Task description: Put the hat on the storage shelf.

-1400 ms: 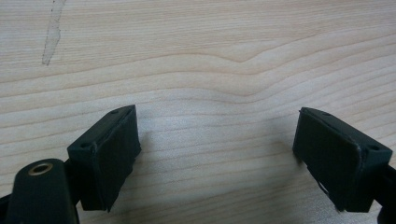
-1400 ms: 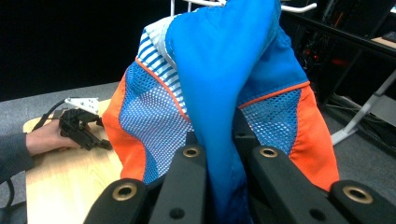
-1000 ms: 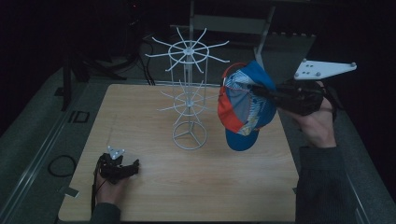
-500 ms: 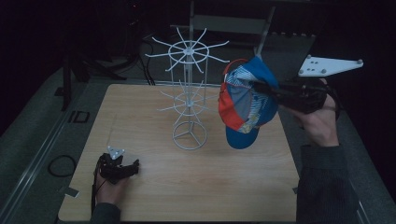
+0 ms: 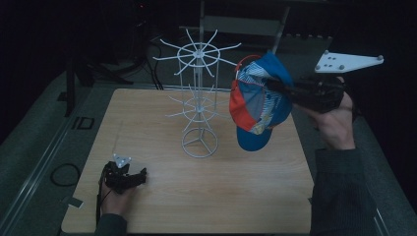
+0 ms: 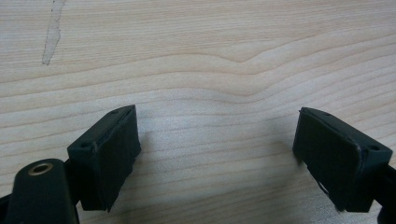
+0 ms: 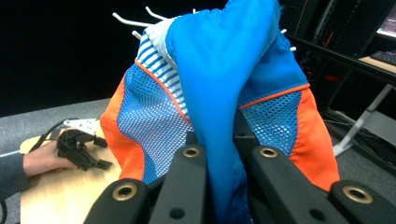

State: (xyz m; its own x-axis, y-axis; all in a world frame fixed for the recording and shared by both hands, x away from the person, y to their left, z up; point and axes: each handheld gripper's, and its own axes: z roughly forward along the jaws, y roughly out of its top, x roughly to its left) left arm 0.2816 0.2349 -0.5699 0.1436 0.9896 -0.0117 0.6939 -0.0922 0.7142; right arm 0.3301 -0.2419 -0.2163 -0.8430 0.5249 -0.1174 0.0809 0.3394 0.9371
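Observation:
A blue, orange and white-striped cap [image 5: 258, 101] hangs in the air to the right of a white wire rack [image 5: 198, 96], near its upper prongs. My right gripper [image 5: 274, 86] is shut on the cap's blue fabric [image 7: 224, 102], which is pinched between its jaws. The rack's prong tips [image 7: 128, 19] peek out behind the cap. My left gripper [image 5: 140, 176] rests on the wooden table [image 5: 162, 201] at the front left, held by a hand. Its jaws stand wide apart over bare wood [image 6: 215, 140], with nothing between them; that gripper [image 7: 93, 158] also lies low on the table beyond the cap.
The rack's round base [image 5: 199, 143] stands at the table's middle. A dark cable [image 5: 61, 174] loops off the left edge. Dark stands and equipment crowd the far side behind the table.
My right gripper has lifted the cap a little higher and slightly nearer the rack's top ring. The left gripper has stayed where it was.

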